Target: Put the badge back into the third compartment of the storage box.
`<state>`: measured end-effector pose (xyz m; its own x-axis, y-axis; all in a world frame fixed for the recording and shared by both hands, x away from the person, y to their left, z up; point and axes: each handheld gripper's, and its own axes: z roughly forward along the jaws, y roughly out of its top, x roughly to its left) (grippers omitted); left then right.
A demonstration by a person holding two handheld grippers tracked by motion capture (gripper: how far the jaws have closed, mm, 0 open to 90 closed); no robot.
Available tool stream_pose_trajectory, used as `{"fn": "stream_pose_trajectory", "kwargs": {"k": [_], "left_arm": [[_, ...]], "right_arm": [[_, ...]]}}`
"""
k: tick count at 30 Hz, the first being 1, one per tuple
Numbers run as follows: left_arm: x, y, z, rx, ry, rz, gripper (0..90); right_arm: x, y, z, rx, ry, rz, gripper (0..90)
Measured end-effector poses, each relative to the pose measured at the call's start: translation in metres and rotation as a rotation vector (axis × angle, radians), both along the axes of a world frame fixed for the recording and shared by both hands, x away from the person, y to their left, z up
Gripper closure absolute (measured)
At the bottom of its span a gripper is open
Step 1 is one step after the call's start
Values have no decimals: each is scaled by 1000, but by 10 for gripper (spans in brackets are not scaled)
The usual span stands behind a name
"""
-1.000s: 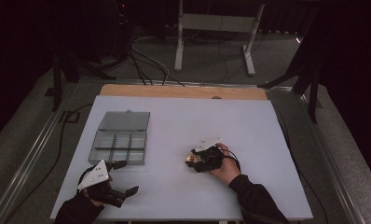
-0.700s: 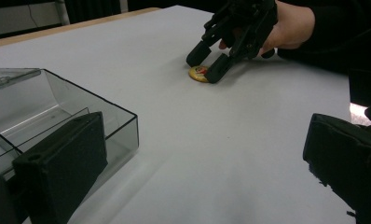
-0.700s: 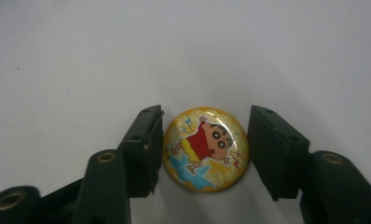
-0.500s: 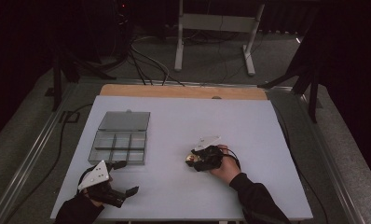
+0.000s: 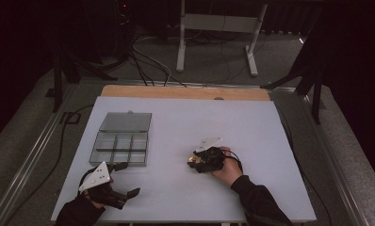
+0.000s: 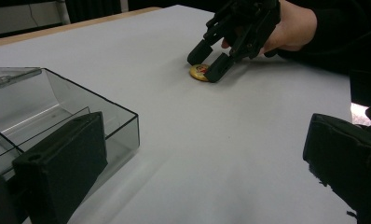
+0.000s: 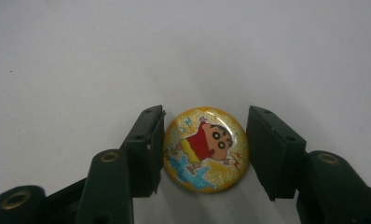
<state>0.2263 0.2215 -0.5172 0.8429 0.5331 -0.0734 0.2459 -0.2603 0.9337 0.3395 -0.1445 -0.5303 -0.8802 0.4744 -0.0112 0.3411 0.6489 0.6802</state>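
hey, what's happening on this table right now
A person works at a white table with a gripper in each hand. The right gripper has its jaws closed on a round yellow cartoon badge lying flat on the table. The left gripper rests open next to a clear compartment box with its lid open.

The badge [image 7: 205,149] is glossy, its yellow face glittering under a smooth coat. The desk [image 5: 251,122] top looks matt and smooth, pale grey, with a bare wood strip along the far edge. At left, the box [image 5: 122,141] is clear smoky plastic, shiny. The right gripper [image 7: 205,154] is matt black plastic with brass-coloured rivets.
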Motion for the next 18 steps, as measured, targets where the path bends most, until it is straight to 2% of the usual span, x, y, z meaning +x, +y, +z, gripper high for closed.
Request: {"fn": "stream_pose_trajectory", "kwargs": {"k": [7, 18], "left_arm": [[0, 0, 0, -2, 1, 2, 1], [1, 0, -1, -2, 3, 4, 1]], "right_arm": [[0, 1, 2, -2, 2, -9, 473], [1, 4, 13, 12, -7, -14, 473]]}}
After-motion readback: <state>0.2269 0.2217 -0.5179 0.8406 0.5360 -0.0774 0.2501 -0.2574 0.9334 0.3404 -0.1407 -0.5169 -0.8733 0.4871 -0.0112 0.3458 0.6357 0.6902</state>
